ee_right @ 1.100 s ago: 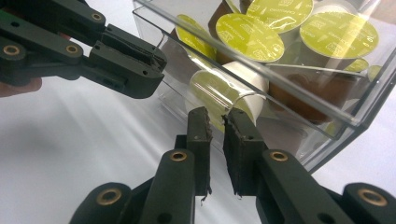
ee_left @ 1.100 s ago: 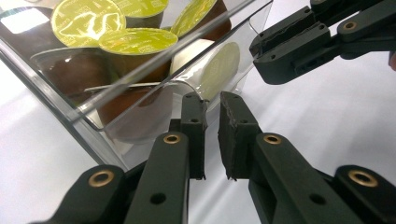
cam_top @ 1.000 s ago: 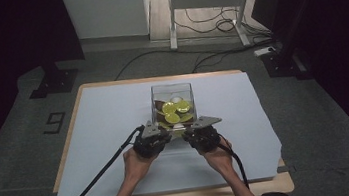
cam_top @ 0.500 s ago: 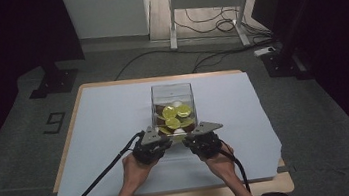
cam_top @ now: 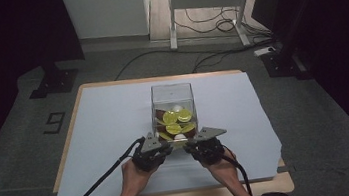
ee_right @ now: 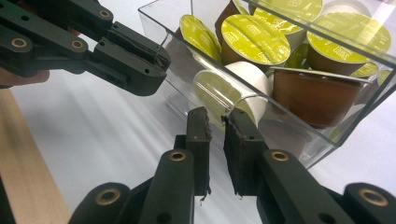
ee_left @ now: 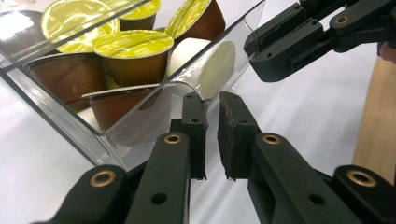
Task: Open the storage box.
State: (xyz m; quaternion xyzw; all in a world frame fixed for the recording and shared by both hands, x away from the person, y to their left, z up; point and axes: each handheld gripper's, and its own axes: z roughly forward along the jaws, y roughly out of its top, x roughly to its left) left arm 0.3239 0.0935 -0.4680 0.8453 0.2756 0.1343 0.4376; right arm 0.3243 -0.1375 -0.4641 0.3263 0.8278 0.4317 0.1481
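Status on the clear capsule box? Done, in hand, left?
Done: the clear box stands on the white sheet, loaded with green-lidded capsules.

In hand: the left gripper and right gripper each pinch the box's near wall at its rounded cutout.

Left: apparently moving or tipping the box; no capsule is out.

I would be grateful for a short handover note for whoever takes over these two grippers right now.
Left gripper: shut on the near wall of the clear box, at its curved cutout.
Right gripper: shut on that same wall, beside the left one.
The box sits mid-table on the pale sheet, holding coffee capsules, most brown with yellow-green lids, some white.
Done: both grippers have hold of the box; capsules are inside.
Left: probably move the box, keeping both hands together so it stays level.
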